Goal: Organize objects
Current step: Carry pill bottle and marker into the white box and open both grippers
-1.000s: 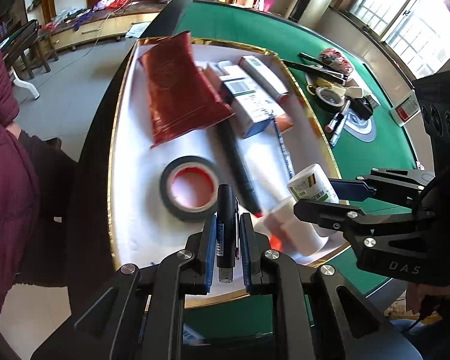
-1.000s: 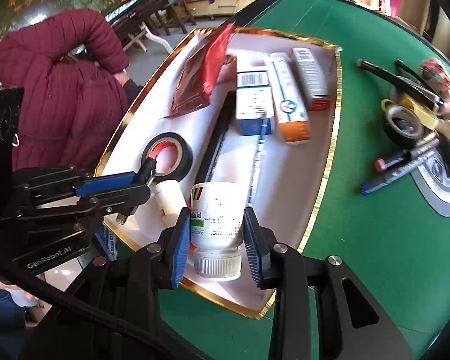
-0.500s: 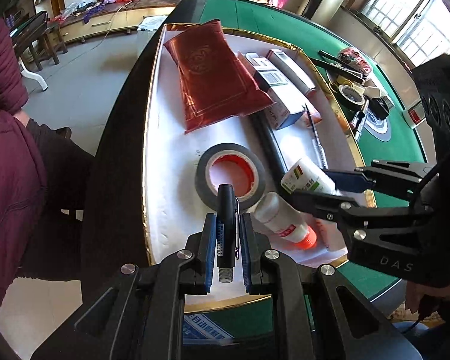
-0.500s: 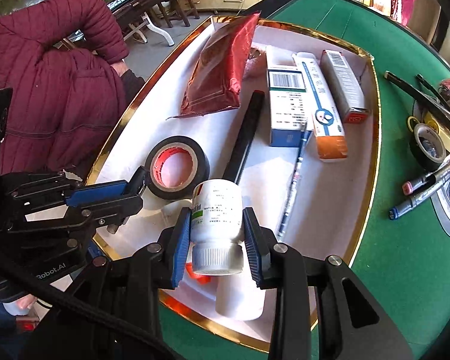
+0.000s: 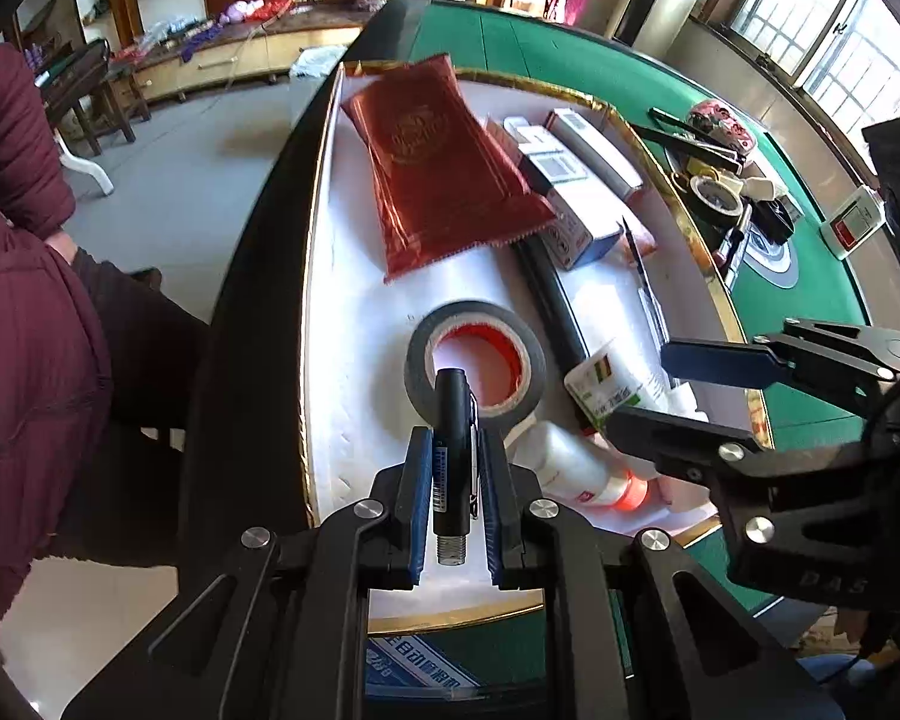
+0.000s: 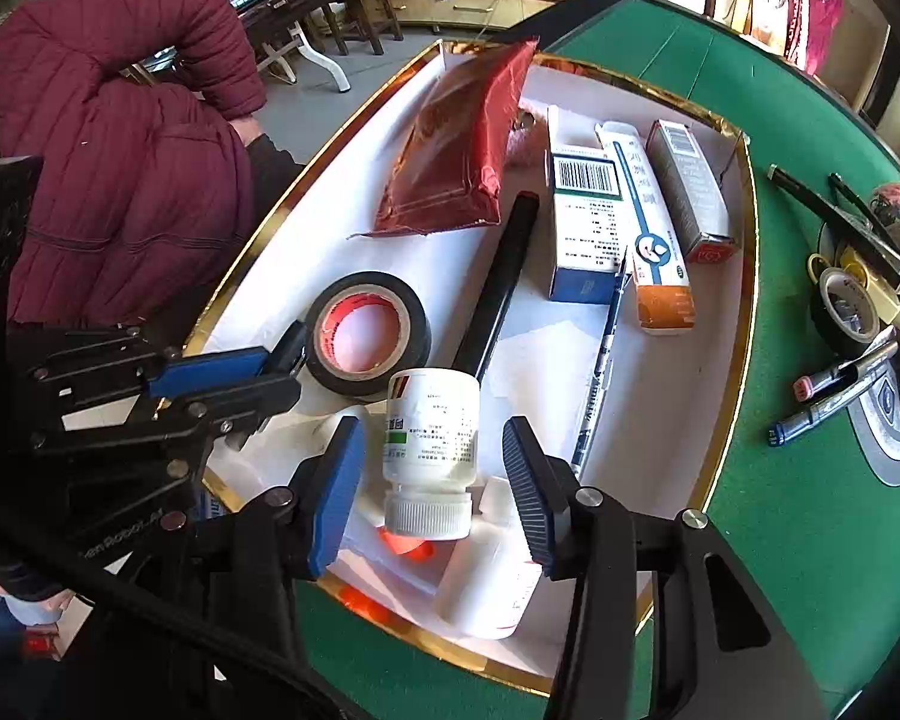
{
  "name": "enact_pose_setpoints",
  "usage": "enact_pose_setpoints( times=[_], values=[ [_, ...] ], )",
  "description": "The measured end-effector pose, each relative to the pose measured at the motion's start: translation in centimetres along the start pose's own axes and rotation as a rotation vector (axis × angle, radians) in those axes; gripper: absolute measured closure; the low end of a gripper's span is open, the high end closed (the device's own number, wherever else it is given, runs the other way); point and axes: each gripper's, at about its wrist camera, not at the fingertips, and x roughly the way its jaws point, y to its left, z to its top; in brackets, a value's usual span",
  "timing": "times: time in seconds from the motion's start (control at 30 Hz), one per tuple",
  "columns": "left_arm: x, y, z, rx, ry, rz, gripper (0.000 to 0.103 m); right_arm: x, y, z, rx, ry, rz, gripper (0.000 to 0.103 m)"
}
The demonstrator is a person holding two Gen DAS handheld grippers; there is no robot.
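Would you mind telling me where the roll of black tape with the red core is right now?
The black tape roll with the red core lies flat in the white gold-rimmed tray, between the red foil pouch and the white pill bottle.

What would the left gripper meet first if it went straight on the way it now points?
Most likely the black tape roll lying in the white tray: the left gripper, shut on a black pen, points down at its near rim. Depth is unclear, so the tray floor just before it is possible.
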Motion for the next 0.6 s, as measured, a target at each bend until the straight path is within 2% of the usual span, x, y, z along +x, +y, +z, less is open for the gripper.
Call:
enact_pose_setpoints(
  times=[0.23,0.5,0.6],
  values=[
    [-1.9,-0.8,0.9,0.013,-0.093,0.086,0.09,-2.4,-1.3,-1.0,0.03,-0.052,0.008,0.053],
    [-2.3,-0.8,1.1,-0.026,-0.138,0.115,0.09,-3.3,-1.7,-1.1,0.046,-0.064,-0.024,0.052],
    [-2.5,-0.9,1.0,-0.038,-0.156,0.128,0.09,-3.7,-1.9,-1.3,0.039,-0.066,-0.046,0.049]
  ],
)
